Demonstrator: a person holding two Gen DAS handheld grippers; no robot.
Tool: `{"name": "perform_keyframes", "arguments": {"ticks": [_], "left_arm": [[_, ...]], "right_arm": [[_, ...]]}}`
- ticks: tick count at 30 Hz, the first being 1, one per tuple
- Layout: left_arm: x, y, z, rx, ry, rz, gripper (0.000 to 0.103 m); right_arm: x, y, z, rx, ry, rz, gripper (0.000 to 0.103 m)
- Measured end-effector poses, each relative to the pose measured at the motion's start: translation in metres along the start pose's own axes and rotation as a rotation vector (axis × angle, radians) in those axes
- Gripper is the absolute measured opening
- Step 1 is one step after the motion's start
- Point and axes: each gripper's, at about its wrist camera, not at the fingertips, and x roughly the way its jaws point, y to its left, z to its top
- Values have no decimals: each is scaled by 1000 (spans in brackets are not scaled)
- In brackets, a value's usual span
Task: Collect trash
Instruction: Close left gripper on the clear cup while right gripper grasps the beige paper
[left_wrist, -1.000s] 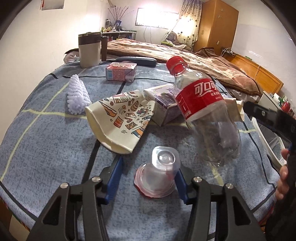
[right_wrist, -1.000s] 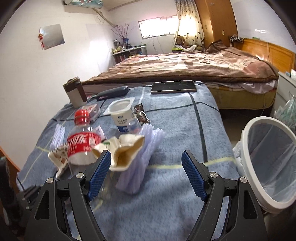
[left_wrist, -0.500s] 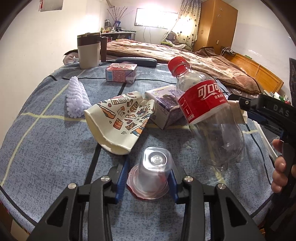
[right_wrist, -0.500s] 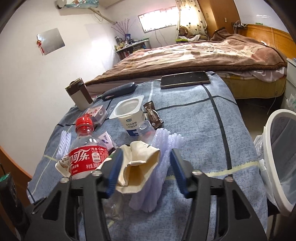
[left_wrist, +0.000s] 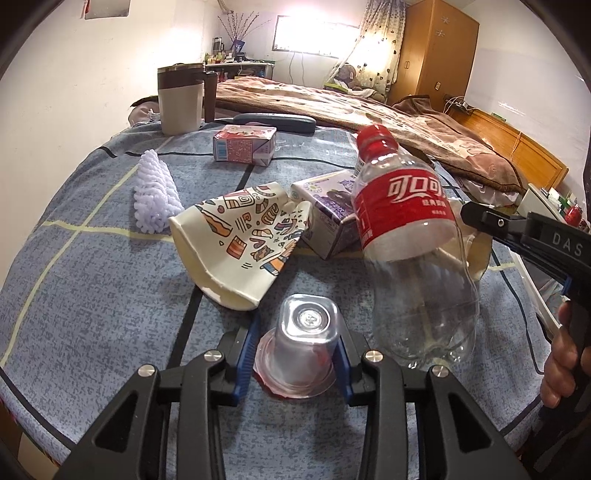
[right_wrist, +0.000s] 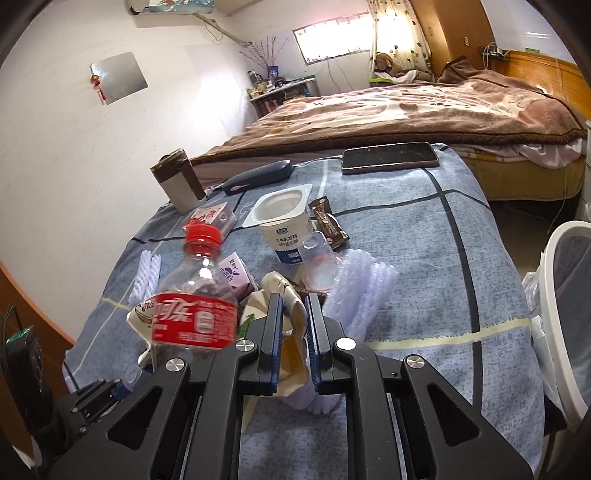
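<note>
You are near the start: almost all the trash lies on the blue blanket (right_wrist: 424, 258), and the white bin (right_wrist: 569, 332) stands just off its right edge; its inside is mostly out of view, so I cannot tell whether anything is in it. Your left gripper (left_wrist: 295, 354) has its blue pads pressed on both sides of the upside-down clear plastic cup (left_wrist: 303, 343), which sits on the blanket, not yet lifted. Your right gripper (right_wrist: 293, 339) is closing to a narrow gap, with the crumpled cream paper bag (right_wrist: 291, 314) pinched between its pads; the bag rests on the pile beside the cola bottle (right_wrist: 195, 295). By my count of what is left: one cola bottle, two clear cups (the second (right_wrist: 319, 258) by the yogurt), one yogurt tub (right_wrist: 286, 225), two small drink cartons, pink (left_wrist: 243, 146) and purple (left_wrist: 328, 214), one printed paper cup (left_wrist: 240, 243), one brown wrapper (right_wrist: 327, 221), and two white foam nets (left_wrist: 155, 195) (right_wrist: 369, 291). The mug, phone and dark case look like keepers, not trash.
</note>
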Motion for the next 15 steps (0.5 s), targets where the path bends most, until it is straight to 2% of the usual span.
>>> {"name": "perform_keyframes", "arguments": {"ticks": [2,5,15], "left_arm": [[0,-1,0,4,-1,1,37],[-3,-2,0,7,-9,-2,30],[-13,2,0,-2,-37,-3,30]], "right_arm": [[-1,-2,-1,-1,-4,6,12],[-5,-1,-1,-8,-22,-3,10],[-19,-4,-3,-1,-72,-15,9]]}}
